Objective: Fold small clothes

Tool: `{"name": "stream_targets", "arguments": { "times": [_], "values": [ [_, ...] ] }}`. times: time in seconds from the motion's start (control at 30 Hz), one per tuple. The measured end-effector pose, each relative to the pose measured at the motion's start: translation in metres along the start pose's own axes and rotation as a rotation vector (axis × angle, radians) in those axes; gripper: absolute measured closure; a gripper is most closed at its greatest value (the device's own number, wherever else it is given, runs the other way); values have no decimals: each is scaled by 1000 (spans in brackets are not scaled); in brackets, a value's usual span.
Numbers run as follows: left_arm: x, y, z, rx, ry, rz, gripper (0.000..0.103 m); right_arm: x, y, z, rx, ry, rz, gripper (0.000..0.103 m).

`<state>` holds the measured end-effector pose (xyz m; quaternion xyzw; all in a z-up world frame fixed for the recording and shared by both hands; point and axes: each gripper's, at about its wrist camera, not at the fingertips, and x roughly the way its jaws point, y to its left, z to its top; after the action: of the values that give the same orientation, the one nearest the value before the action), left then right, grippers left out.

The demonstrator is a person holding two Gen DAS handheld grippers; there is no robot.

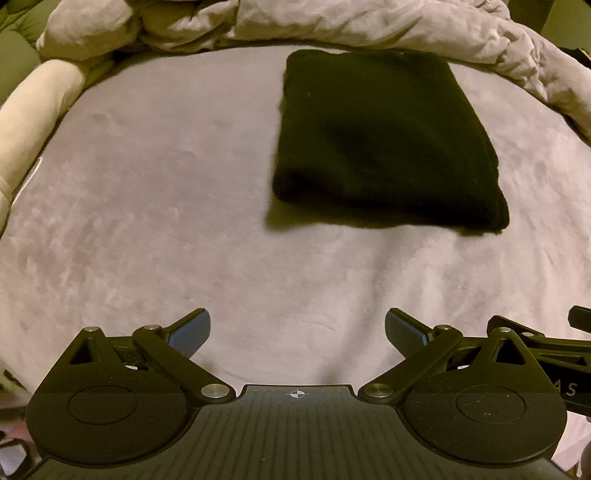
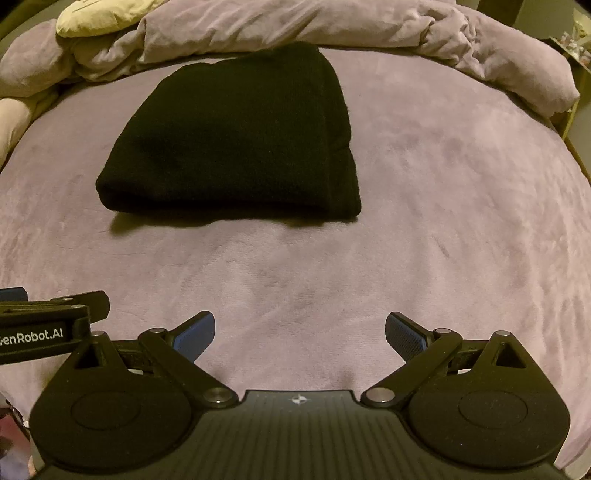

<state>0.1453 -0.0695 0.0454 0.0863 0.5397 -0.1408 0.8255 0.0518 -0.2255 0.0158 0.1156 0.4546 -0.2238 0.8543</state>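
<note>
Left wrist view shows the left gripper (image 1: pixel 297 332) with its jaws spread wide and holding nothing. The right gripper (image 2: pixel 300 334) is also wide apart and empty. The folded black garment (image 1: pixel 384 140) lies flat on the mauve bed cover (image 1: pixel 147 221), ahead of both grippers, near the crumpled duvet (image 2: pixel 332 29).
</note>
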Motion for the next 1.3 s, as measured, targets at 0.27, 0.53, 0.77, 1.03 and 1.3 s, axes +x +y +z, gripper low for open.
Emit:
{"name": "stream_targets", "arguments": {
  "times": [0.27,0.53,0.77,1.03,1.3],
  "values": [
    [-1,-2,-1,-3,-4,4,0,0,-1,0,3,0,3,4],
    [-1,0,0,-5,-4,-1,0,0,-1,-2,5,-3,3,4],
    [-1,1,0,-6,-6,-4,0,-1,0,-3,10,-10,5,4],
    [-2,0,0,-10,-9,-5,0,-3,-1,-3,8,-11,7,4],
    [-2,1,0,-6,-12,-4,0,-5,-1,-4,8,-18,9,4]
  ]
}}
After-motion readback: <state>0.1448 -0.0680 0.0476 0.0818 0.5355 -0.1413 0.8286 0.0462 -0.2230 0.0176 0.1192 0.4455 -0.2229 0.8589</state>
